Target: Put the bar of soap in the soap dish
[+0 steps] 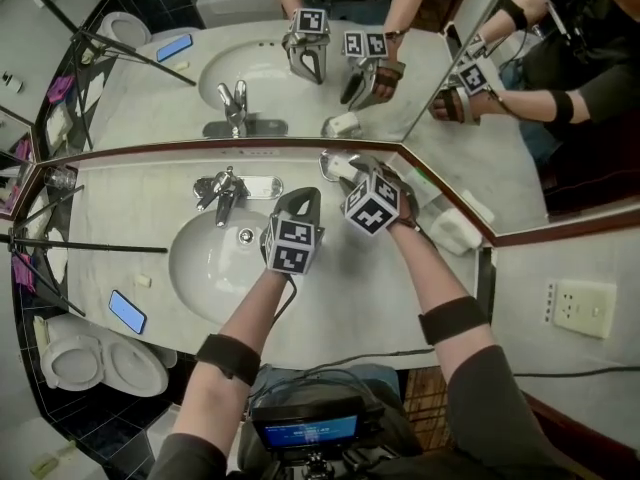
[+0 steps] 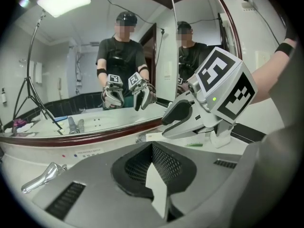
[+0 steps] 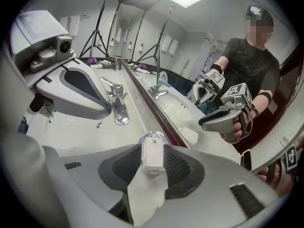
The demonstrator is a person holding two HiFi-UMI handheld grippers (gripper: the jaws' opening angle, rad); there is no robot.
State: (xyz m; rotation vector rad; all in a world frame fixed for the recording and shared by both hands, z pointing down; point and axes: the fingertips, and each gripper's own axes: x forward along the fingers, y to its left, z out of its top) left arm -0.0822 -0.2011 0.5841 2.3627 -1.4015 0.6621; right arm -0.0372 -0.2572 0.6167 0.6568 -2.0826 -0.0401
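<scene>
A white bar of soap (image 3: pixel 153 156) lies in a small round soap dish (image 3: pixel 142 137) on the counter, at the foot of the mirror. My right gripper (image 3: pixel 147 186) hangs just above it and is open. The bar shows in the gap between the mesh pads (image 3: pixel 178 167), which do not seem to press on it. In the head view the right gripper (image 1: pixel 352 173) points at the dish (image 1: pixel 335 160) and hides most of it. My left gripper (image 1: pixel 303 203) is shut and empty, beside the right one over the basin's right rim; its jaws (image 2: pixel 159 194) are closed together.
The sink basin (image 1: pixel 210 263) and chrome faucet (image 1: pixel 228 193) lie to the left. A blue phone (image 1: pixel 127 311) rests on the counter's front left. A white object (image 1: pixel 455 230) sits in the right corner by the angled mirror. Tripod legs (image 1: pixel 90 245) cross the left side.
</scene>
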